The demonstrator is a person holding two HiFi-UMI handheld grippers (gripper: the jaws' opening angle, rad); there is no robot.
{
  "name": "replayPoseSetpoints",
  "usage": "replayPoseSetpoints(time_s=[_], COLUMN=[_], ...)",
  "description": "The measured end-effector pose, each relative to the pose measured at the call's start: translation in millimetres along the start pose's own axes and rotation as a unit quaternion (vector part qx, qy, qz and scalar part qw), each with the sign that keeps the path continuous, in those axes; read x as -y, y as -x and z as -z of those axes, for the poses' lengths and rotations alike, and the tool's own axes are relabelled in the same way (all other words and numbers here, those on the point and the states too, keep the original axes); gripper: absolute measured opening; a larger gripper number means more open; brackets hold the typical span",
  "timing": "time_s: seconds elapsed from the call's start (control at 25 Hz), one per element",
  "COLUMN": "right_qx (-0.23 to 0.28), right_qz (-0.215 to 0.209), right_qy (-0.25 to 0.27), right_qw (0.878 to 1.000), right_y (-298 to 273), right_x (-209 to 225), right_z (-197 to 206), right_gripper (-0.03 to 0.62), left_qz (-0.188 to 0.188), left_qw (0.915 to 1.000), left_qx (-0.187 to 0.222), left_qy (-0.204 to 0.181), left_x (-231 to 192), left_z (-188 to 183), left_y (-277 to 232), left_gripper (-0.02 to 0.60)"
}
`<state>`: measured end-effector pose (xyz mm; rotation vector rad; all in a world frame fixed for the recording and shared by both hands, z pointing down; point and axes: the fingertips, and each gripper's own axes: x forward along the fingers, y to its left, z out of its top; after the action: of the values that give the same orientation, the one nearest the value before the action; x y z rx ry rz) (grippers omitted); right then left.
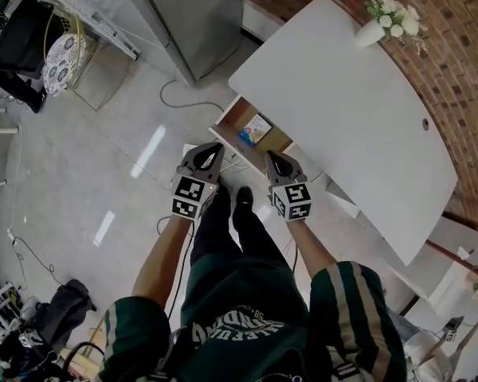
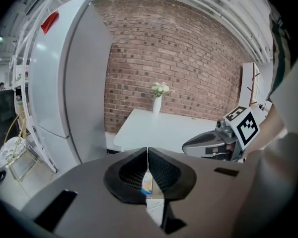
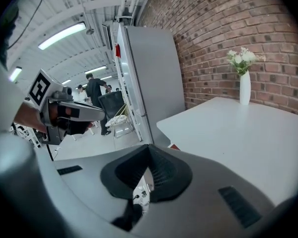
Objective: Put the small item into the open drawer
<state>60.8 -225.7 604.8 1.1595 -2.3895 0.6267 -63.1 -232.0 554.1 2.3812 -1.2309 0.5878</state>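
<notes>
Head view shows left tool (image 1: 214, 150) and right tool (image 1: 273, 159) both closed and empty, near open drawer (image 1: 232, 118) containing item (image 1: 256, 128).

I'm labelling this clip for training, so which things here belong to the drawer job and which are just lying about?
Job: open drawer; small item, already inside it; left tongs and right tongs, both shut and empty.
Lying about: vase of flowers on the white table; fridge; patterned cushion.
</notes>
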Motion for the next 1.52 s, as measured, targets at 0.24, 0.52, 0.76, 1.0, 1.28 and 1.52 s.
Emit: replayPoseSetpoints(time_s=[0.24,0.52,0.76,1.0,1.28,1.52], right_qx=[0.04,0.098,0.157,0.207,0.216,0.216], right_qz=[-0.015,-0.019,-0.021,-0.027,-0.037,-0.045], right_qy=[0.005,0.029,0.055,0.083,0.086,0.09], right_qw=[0.999,0.995,0.986,0.975,0.972,0.971], right_y=[31.3,59.8,82.5,111.0,126.6,131.9], right_x=[-8.6,-15.1,-18.4,-29.0,-33.3,-38.6], right_z=[-39.5,-101.9,-167.0,-221.0,-238.9,-239.3], right_gripper=[0.025,0.025,0.025,0.025,0.025,0.025], left_qz=[-0.017,-0.043,-0.06,-0.072,-0.078,-0.073], left_qw=[0.9994,0.996,0.9887,0.9797,0.9768,0.9766], left_qx=[0.024,0.062,0.113,0.157,0.175,0.18], left_qy=[-0.018,-0.049,-0.079,-0.101,-0.095,-0.093], left_x=[13.1,19.2,17.5,20.1,28.3,36.1], left_z=[-33.7,-72.2,-128.9,-174.6,-189.6,-188.1], left_y=[21.7,48.1,67.9,89.2,94.7,93.8], left_gripper=[0.02,0.02,0.02,0.02,0.02,0.02])
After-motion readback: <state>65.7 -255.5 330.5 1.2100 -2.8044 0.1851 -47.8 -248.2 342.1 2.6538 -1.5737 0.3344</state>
